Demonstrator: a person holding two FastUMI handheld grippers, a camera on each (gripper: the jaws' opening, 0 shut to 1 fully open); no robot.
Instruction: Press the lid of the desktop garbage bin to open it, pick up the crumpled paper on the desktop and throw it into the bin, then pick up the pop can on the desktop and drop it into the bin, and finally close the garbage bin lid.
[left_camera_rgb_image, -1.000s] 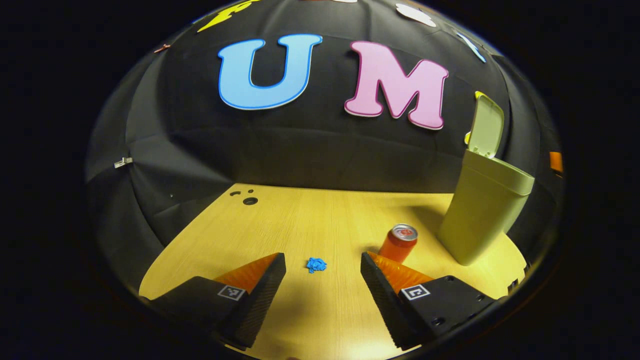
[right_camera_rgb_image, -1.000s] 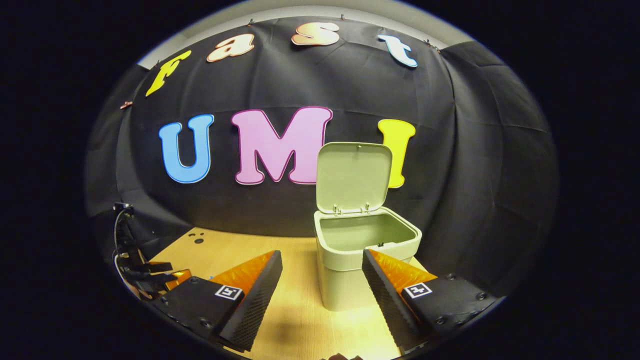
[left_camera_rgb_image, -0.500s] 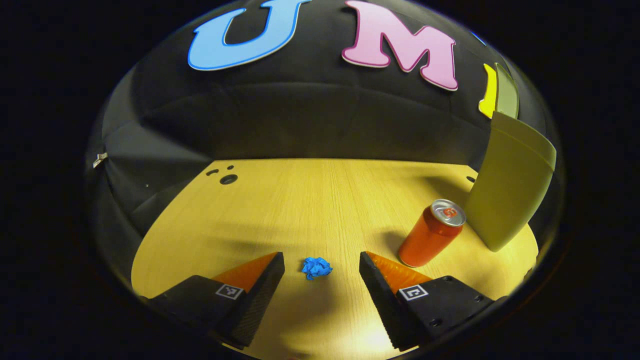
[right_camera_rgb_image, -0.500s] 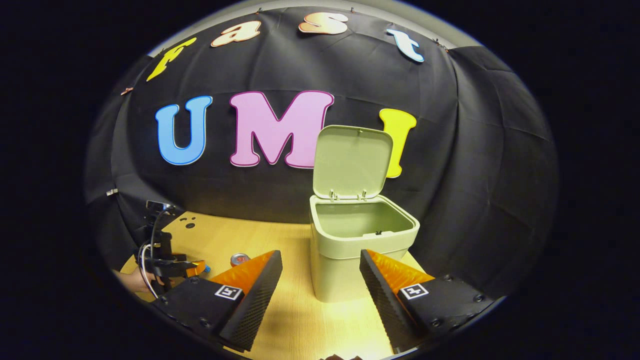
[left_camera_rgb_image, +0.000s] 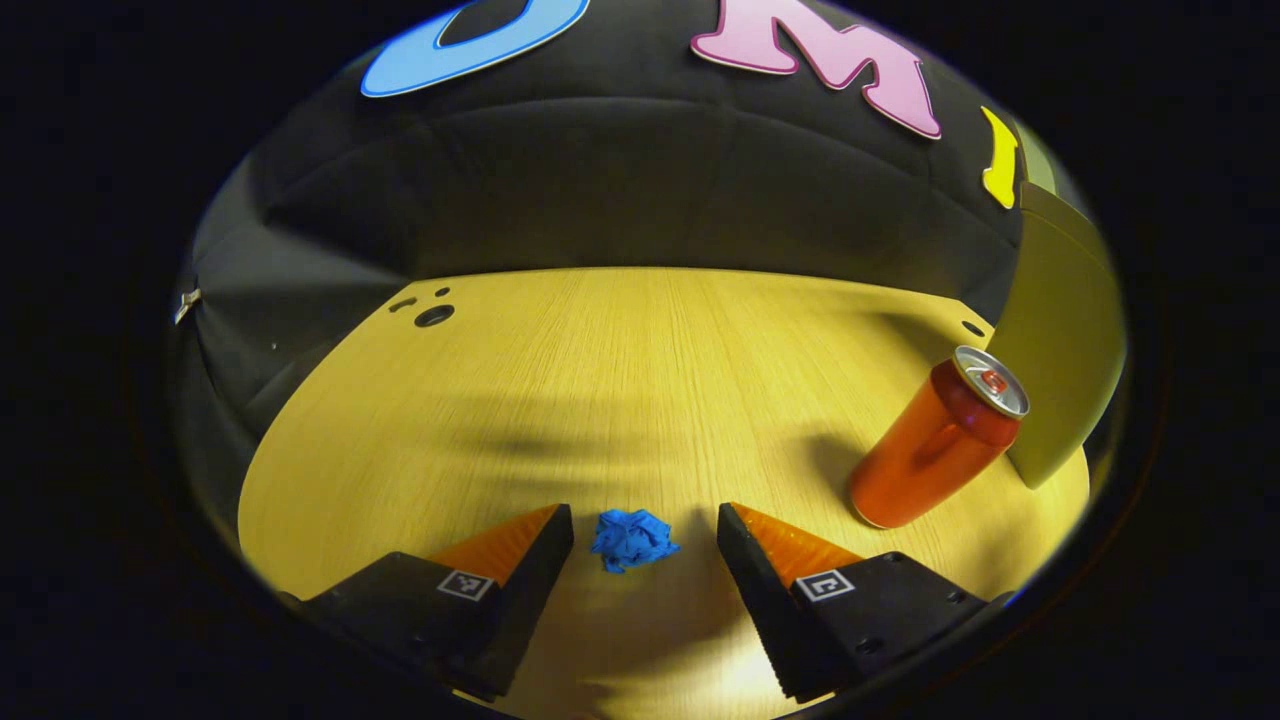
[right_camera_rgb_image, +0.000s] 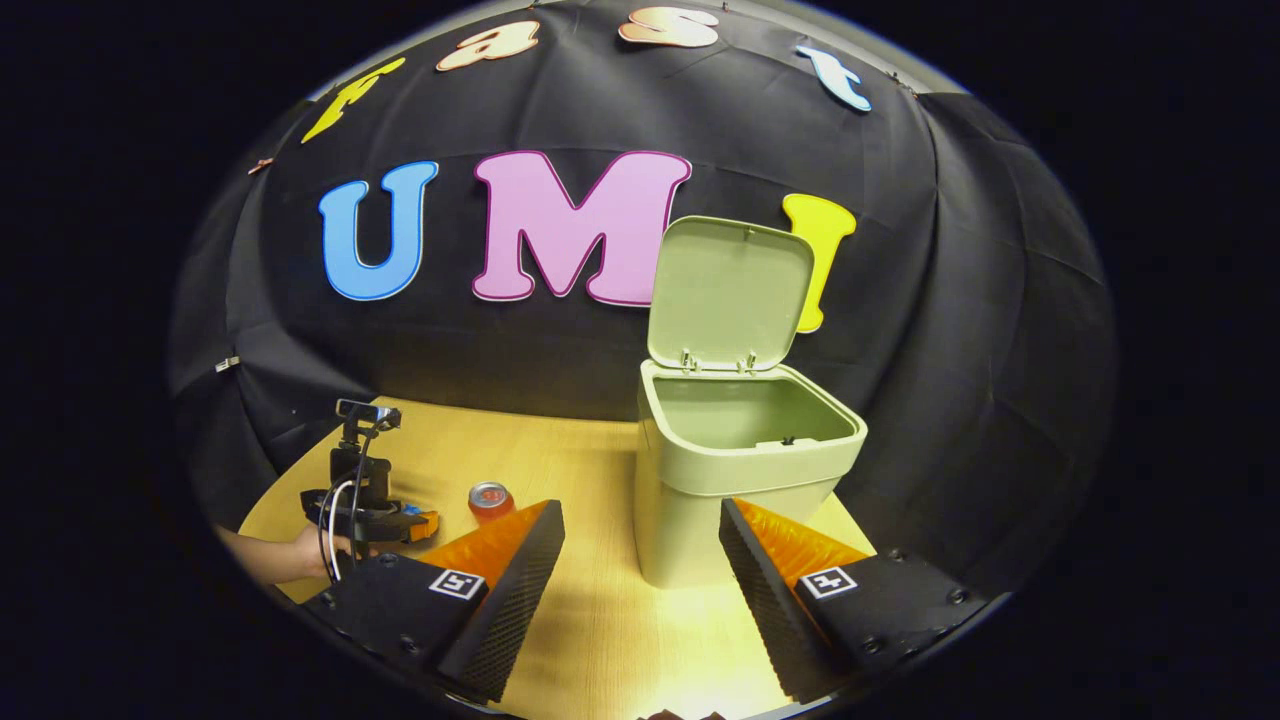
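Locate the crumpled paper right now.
In the left gripper view, the crumpled paper lies on the table between the open left tool's fingertips, untouched.

Both views are dim at the edges and bright low in the middle — light falls from above onto the counter (left_camera_rgb_image: 640, 380), which glares pale between the fingers. Soft shadows lie beside the can (left_camera_rgb_image: 935, 440) and across the wood. Fisheye bends the bin (right_camera_rgb_image: 740, 470) and the wall — focus stays fairly sharp.
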